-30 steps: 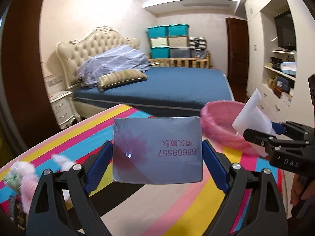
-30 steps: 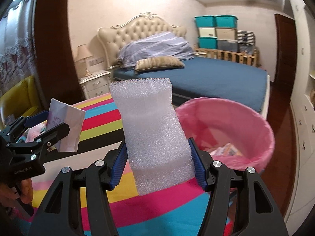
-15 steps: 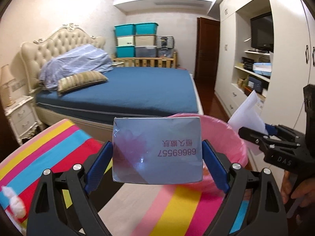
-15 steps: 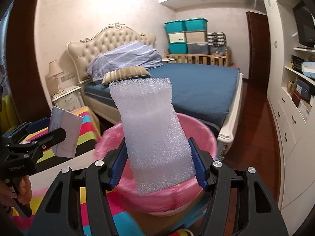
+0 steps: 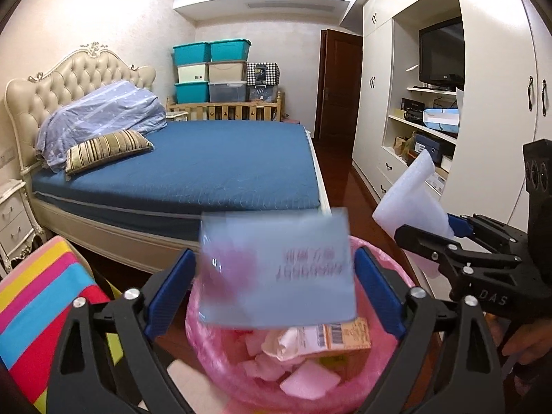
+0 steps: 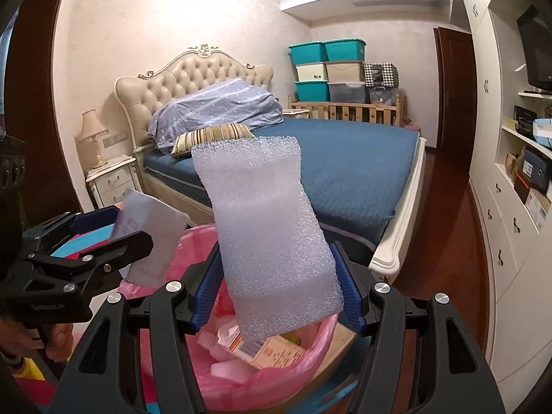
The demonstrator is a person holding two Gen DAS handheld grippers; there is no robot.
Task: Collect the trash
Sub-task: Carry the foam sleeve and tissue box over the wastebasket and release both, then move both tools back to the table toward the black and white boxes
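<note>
My left gripper hangs over the pink-lined bin, its jaws opening. A grey-blue printed packet sits between them, blurred and tilted, with a gap to each blue pad. In the right wrist view the same packet hangs by the left gripper above the bin's rim. My right gripper holds a white foam sheet upright over the bin; its jaws are easing apart, and the pads still touch the foam. From the left wrist view, the right gripper and its foam sheet are at the right.
The bin holds a labelled carton and foam scraps. A blue bed stands just behind it, white cupboards with shelves are to the right, and a striped cloth surface is at lower left. A nightstand stands beside the bed.
Both grippers swung from the striped surface to above the pink bin. The left jaws widened and the packet came loose, now blurred and tilted. The foam leans a little more.
</note>
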